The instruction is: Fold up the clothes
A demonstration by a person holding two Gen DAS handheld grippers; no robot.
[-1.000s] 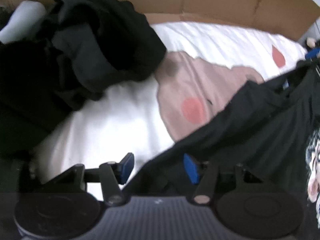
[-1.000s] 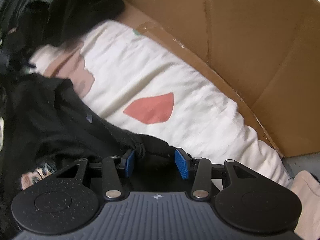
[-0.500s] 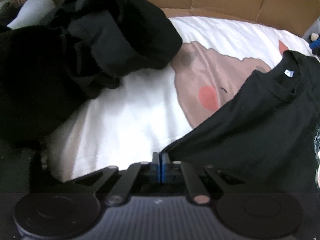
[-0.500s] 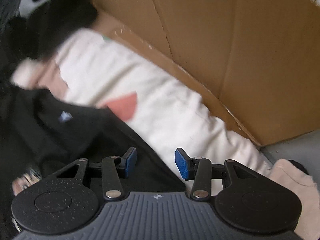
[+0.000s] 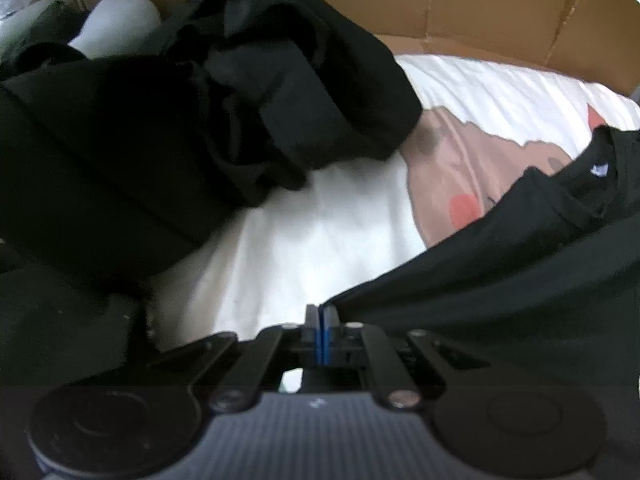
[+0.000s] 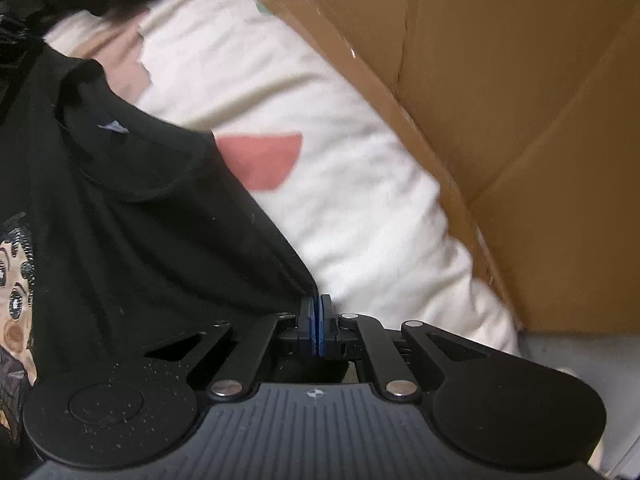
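Currently, my readout:
Left gripper (image 5: 321,330): pads together, pinching the black T-shirt (image 5: 520,280) edge.
Right gripper (image 6: 316,326): pads together, pinching its opposite edge.
T-shirt position: stretched between both, over the white bedding (image 6: 320,160).

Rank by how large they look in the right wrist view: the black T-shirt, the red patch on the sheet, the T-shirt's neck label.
1. black T-shirt, the largest by far, though it is nearest the camera.
2. red patch, clearly smaller.
3. neck label, the smallest.
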